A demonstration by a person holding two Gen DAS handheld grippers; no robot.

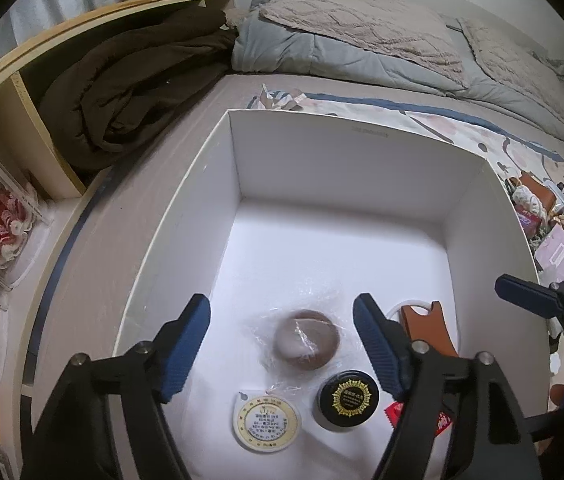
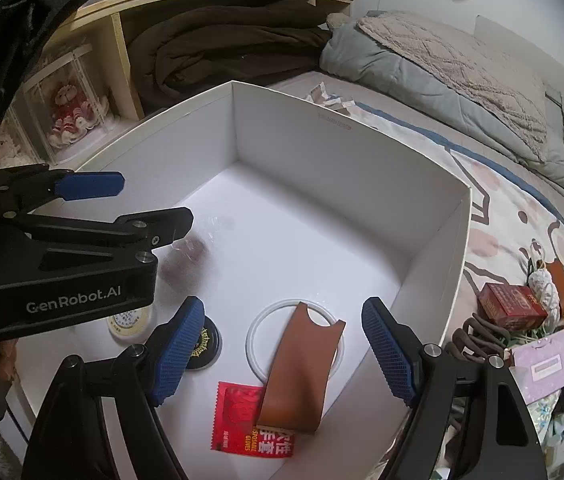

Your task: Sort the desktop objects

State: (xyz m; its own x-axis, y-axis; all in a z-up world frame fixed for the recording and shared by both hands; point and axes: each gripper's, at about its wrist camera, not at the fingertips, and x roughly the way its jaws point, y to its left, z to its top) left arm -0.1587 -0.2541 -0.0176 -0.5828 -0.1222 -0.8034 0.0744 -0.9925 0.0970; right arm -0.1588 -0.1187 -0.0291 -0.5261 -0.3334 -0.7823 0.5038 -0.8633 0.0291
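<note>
Sleeve (image 2: 302,368) lengthwise, notch toward box (image 2: 458,248) far wall.

In the box (image 2: 434,248) a pouch (image 2: 302,368) lies across a ring (image 2: 256,328) and a packet (image 2: 238,420). Left of them sit a jar (image 1: 348,400), a round tag (image 1: 267,420) and, farther in, a wrapped cake (image 1: 307,339). Clutter (image 2: 522,312) lies right of the box on the bed (image 2: 494,236).

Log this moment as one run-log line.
left gripper: open, empty | right gripper: open, empty | white cardboard box: holds brown leather sleeve
</note>
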